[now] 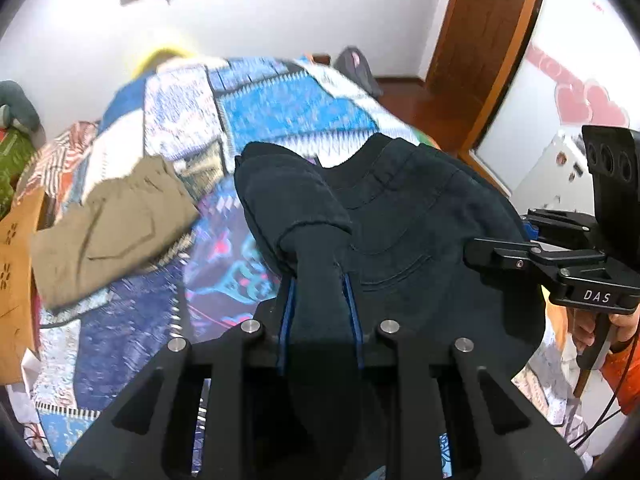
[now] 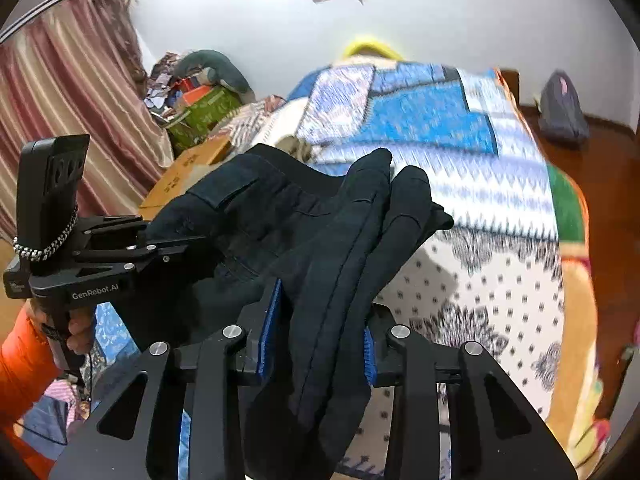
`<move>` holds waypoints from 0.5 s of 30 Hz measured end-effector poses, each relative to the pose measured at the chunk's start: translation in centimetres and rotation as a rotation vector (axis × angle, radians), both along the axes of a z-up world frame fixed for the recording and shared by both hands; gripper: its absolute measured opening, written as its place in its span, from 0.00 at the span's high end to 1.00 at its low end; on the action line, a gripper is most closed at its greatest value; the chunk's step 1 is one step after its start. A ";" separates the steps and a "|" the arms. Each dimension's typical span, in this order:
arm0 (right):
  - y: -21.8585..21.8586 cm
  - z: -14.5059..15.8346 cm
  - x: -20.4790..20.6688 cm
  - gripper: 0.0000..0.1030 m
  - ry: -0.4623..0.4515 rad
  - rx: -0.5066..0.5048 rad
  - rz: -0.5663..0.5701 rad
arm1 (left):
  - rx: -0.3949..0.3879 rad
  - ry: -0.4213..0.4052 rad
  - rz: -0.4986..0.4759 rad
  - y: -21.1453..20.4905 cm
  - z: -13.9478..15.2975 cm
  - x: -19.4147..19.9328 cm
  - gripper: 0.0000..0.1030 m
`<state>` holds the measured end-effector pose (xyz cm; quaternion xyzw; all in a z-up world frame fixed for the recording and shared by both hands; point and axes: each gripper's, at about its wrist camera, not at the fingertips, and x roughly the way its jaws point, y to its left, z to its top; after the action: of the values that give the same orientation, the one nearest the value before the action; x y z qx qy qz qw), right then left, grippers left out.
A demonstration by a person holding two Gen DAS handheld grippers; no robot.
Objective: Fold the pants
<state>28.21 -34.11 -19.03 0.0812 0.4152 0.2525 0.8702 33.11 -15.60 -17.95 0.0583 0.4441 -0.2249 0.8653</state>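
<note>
Dark navy pants (image 1: 420, 216) hang bunched above the bed, held up between both grippers. In the left wrist view, my left gripper (image 1: 318, 280) is shut on a fold of the pants, with cloth filling the gap between its blue pads. The right gripper (image 1: 476, 250) reaches in from the right edge and bites the other side of the cloth. In the right wrist view, my right gripper (image 2: 320, 320) is shut on a thick bundle of pants (image 2: 280, 208). The left gripper (image 2: 184, 250) grips the waistband side at the left, held by a hand in an orange sleeve (image 2: 24, 360).
A patchwork quilt (image 1: 280, 108) covers the bed below. Folded khaki pants (image 1: 116, 224) lie on it at the left, beside a cardboard box (image 1: 16, 264). A wooden door (image 1: 480, 60) stands at the right, a curtain (image 2: 60, 100) at the left, and a backpack (image 2: 564, 108) on the floor.
</note>
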 end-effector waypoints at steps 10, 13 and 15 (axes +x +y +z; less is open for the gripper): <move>4.5 3.2 3.7 0.81 -0.070 -0.051 0.063 | -0.101 -0.086 0.040 4.8 4.4 1.4 0.94; 4.8 1.2 4.5 0.81 -0.018 -0.070 0.065 | -0.108 -0.048 0.071 6.5 2.8 2.4 0.93; 4.0 -0.7 4.8 0.78 0.028 -0.076 0.041 | -0.084 -0.020 0.091 7.2 1.6 2.8 0.87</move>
<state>33.02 -30.08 -19.71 0.0429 0.4382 0.2530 0.8614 35.91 -8.41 -16.38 0.0037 0.4279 -0.2032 0.8807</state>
